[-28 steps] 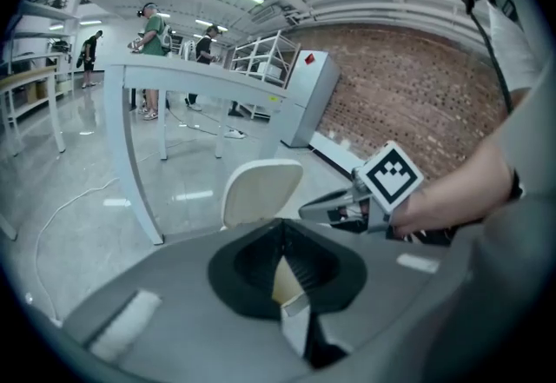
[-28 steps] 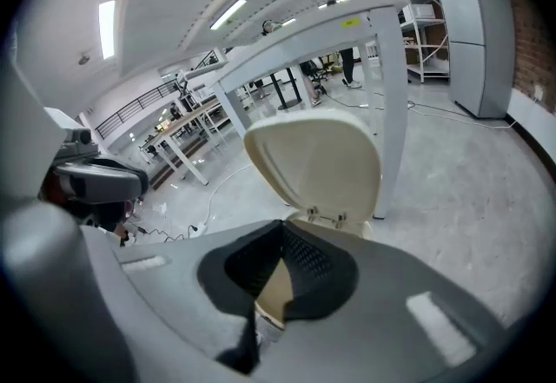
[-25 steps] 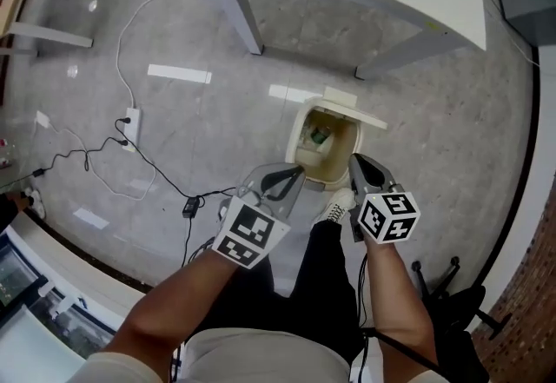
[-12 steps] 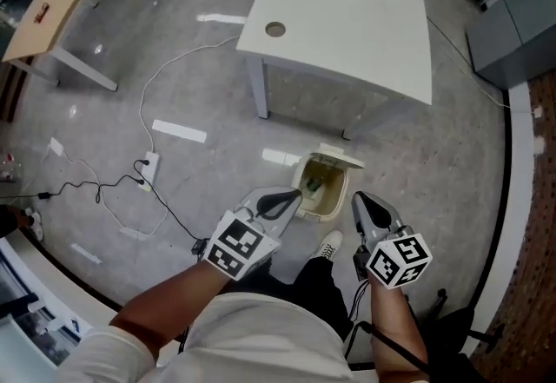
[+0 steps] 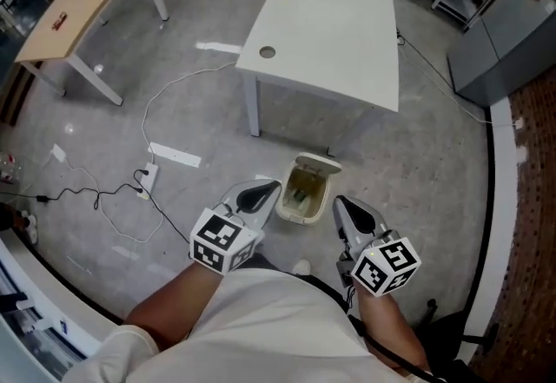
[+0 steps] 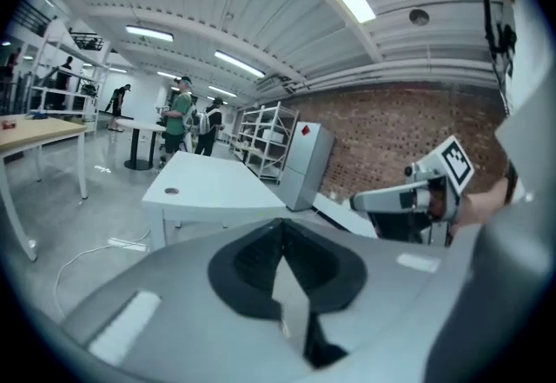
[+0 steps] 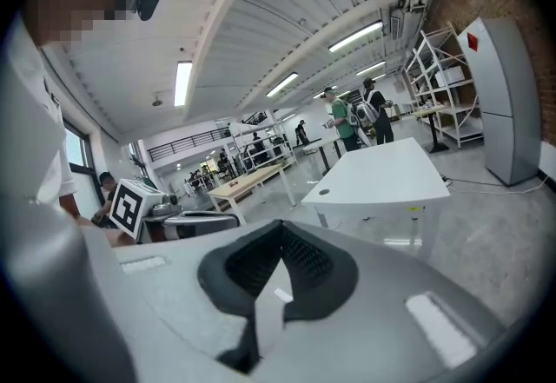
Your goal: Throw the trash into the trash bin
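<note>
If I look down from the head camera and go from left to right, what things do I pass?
You pass the wooden table, left gripper, trash bin, right gripper, grey cabinet.

One left gripper (image 5: 273, 188), one right gripper (image 5: 340, 202), one trash bin (image 5: 292, 213), one white table (image 5: 330, 34), one wooden table (image 5: 82, 3) far left.

A white table (image 5: 334, 34) with a round hole near one corner stands on the grey floor (image 5: 417, 173), and a wooden table (image 5: 78, 8) stands well apart to its left. A white power strip (image 5: 143, 177) lies among loose cables (image 5: 145, 112). A grey cabinet (image 5: 499, 34) stands near the brick wall (image 5: 530, 199).
</note>
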{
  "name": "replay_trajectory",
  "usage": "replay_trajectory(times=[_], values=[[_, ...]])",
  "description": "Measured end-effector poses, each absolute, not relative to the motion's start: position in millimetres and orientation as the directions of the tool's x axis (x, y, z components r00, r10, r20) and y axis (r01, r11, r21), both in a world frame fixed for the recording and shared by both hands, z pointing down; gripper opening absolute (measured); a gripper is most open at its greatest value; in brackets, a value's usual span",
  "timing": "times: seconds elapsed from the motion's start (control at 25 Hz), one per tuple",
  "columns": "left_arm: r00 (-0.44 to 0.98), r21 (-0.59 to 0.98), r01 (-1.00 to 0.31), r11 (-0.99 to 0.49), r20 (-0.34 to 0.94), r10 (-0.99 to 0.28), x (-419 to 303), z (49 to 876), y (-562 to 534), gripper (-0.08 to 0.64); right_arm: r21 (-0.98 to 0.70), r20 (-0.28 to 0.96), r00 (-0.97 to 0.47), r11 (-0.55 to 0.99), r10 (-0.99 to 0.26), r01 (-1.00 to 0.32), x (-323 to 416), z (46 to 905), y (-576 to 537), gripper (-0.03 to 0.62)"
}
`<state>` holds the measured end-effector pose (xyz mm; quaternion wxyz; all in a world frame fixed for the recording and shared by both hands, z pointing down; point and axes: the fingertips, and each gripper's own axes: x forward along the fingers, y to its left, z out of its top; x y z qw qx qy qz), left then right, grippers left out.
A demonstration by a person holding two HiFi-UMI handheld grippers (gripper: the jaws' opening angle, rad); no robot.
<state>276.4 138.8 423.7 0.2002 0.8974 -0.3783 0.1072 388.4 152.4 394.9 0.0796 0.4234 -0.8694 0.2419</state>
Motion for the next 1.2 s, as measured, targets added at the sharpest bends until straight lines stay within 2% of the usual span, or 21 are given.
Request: replay_trajectory(times=[0.24,0.48,0.64,0.84,1.2], values=[[0.688,0.247,-0.725,-0.643,0.285,-0.667,308.0,385.8,180.5,0.008,-0.300,0.262,-0.671,0.602,-0.694,-0.740,416.7,347.3,186.2,0.002],[0.661,0.207,-0.751,-0.628,0.254,-0.706,332.0,364.7,217.2,0.008,-0.254,0.227,-0.682,0.634,-0.695,-0.730,445.6,333.9,223.0,0.002],[0.666,0.171,-0.744,-0.646,0.272,-0.694,354.7,364.6,244.2,0.008,-0.274,0.201,-0.681,0.627,-0.704,-0.729,464.1,333.6,245.6,0.002],[0.689,0.204,-0.724,-0.659,0.259,-0.677,367.7,364.2,261.3,0.008,-0.265,0.192,-0.664,0.614,-0.722,-0.744,478.5,339.0,260.5,0.002],[0.733,0.168,-0.678,-0.716,0.230,-0.640,351.5,349.0,237.3,0.008,-0.261,0.212,-0.584,0.530,-0.784,-0.806,470.9,344.6,266.6,0.002]])
